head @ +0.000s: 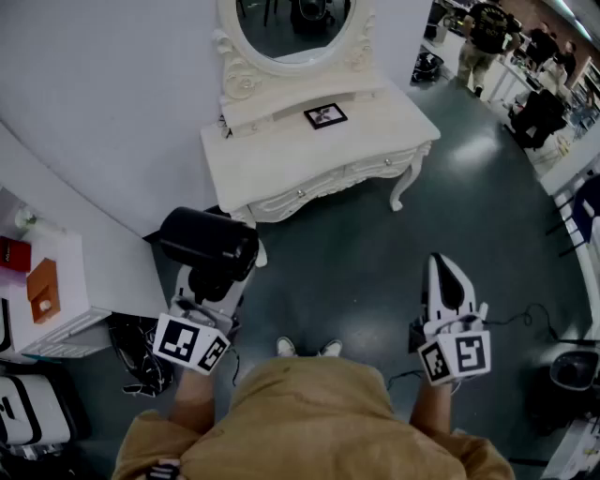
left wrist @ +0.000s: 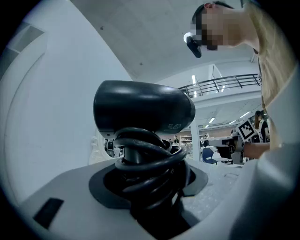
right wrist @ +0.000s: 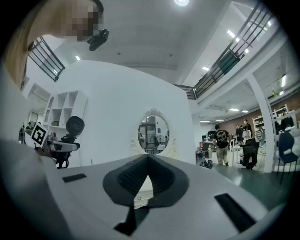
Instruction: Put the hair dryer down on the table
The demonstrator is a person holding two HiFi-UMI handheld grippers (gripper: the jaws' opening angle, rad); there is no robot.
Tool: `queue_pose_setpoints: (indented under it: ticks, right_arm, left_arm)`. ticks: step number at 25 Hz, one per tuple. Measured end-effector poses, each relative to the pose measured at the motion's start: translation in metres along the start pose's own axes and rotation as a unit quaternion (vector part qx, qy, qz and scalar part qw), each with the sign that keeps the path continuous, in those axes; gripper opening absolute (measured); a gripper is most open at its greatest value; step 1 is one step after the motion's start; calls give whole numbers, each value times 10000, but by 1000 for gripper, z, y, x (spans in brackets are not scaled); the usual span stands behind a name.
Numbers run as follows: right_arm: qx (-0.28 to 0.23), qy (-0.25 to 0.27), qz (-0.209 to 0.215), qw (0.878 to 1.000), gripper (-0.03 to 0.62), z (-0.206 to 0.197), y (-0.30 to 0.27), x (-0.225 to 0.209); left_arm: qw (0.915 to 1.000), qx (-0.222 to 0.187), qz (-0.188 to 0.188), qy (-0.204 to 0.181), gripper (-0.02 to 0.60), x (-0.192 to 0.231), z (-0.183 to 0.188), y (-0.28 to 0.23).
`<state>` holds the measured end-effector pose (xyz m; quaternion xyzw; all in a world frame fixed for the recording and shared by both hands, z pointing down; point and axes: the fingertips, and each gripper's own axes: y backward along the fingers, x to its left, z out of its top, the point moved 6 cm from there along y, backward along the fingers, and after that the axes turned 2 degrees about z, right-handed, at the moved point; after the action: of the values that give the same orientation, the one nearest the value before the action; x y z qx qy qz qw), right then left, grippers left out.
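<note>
The left gripper (left wrist: 149, 180) clamps the handle of the black, barrel-shaped plastic hair dryer (head: 208, 242), held upright short of the white carved dressing table (head: 281, 173). The right gripper (right wrist: 147, 161) is closed and empty. The dryer is probably rigid and top-heavy. The coiled black cord (left wrist: 145, 152) may shift, so grip at the handle.

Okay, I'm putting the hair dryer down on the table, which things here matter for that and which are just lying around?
Part of the job:
hair dryer, cord wound round its handle, clamped in the left hand-held gripper
white dressing table

Just lying about:
mirror
small framed card on the table
orange box
right hand-held gripper, shut and empty
</note>
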<state>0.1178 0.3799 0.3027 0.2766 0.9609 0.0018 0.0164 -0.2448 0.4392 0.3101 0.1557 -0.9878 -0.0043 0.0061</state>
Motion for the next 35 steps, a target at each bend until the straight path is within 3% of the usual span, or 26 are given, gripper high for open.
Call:
queue_pose_setpoints:
  ticks: [12, 21, 30, 35]
  right_arm:
    - [113, 35, 69, 9999, 2, -6, 13, -18]
    - [13, -288, 174, 9994, 3, -23, 32, -49]
    - [256, -147, 390, 9988, 3, -40, 7, -53]
    - [341, -362, 321, 9982, 3, -53, -20, -71]
  left_arm:
    - [9999, -57, 118, 66, 236, -22, -1, -4]
    - [9998, -134, 124, 56, 236, -54, -8, -19]
    - [9996, -123, 209, 128, 236, -53, -16, -36]
    - [9997, -100, 185, 139, 236, -39, -24, -69]
